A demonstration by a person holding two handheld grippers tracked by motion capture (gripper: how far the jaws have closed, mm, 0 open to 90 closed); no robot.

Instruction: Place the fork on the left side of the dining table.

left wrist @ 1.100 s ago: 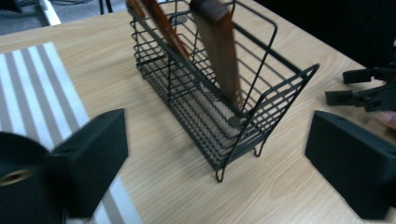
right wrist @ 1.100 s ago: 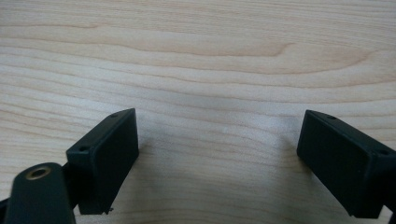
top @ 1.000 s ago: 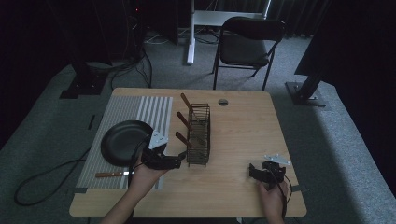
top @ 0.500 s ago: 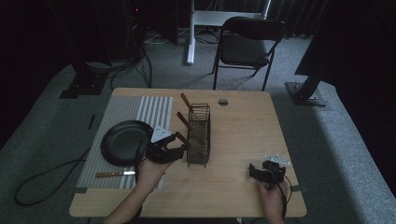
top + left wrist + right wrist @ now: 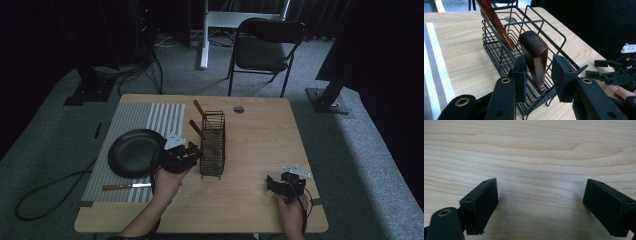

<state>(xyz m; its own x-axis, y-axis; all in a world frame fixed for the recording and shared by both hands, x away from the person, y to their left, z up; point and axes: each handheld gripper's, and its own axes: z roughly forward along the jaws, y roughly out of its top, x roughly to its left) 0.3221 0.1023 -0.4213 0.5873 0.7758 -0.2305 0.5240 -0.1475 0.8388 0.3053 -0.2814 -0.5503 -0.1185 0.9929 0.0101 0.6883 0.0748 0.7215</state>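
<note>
Tabletop and room around the work

A pale wooden tabletop [image 5: 260,150] carries a grey striped mat [image 5: 145,120] on its left side; a round black pan [image 5: 132,152] rests on the mat, and a knife with a brown handle [image 5: 125,186] lies flat on the mat just below the pan, blade pointing right. A small round grommet [image 5: 239,109] is set into the wood near the far edge. Beyond the tabletop a dark folding chair [image 5: 267,47] stands on the grey carpet [image 5: 360,150], beside a white post [image 5: 204,32]. A black cable [image 5: 50,192] loops over the carpet at the left.
</note>
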